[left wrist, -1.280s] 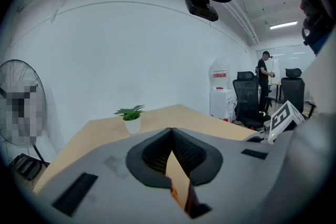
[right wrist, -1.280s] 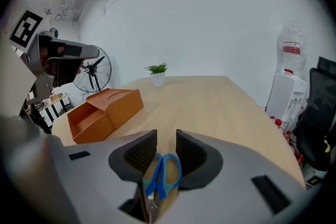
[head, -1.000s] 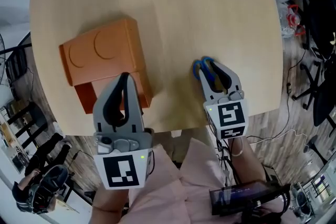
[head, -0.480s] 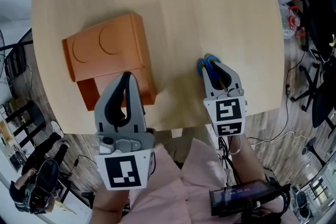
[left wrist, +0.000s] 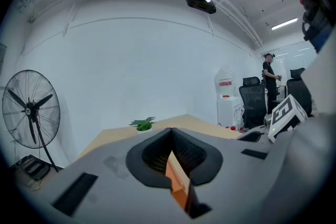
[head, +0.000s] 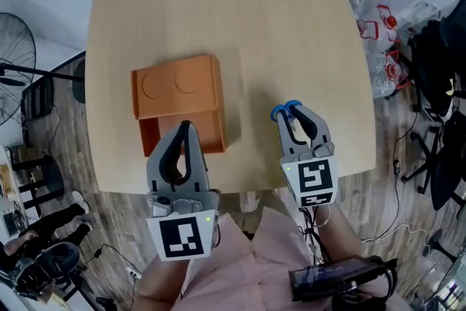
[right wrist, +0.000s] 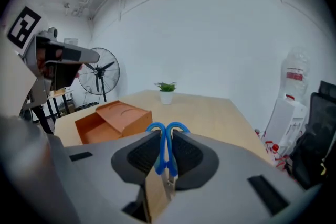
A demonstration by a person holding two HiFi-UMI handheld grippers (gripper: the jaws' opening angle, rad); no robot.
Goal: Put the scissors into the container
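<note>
Scissors [right wrist: 164, 144] are being clamped by the right gripper [head: 292, 117], handles forward; the left gripper [head: 182, 129] is being held closed on nothing. Release is best delayed until the container [head: 177, 87], lying leftward, is directly beneath

The scissors [right wrist: 166, 149] have blades mostly hidden inside the right gripper [head: 294, 114].

Our left gripper [head: 186, 126] and right gripper [head: 293, 113] are grey, with black ribbed pads [right wrist: 137, 155] lining the jaws. Behind the jaws sit white, black-marked cubes [head: 182, 238]. We wear pink clothing [head: 247, 255].
</note>
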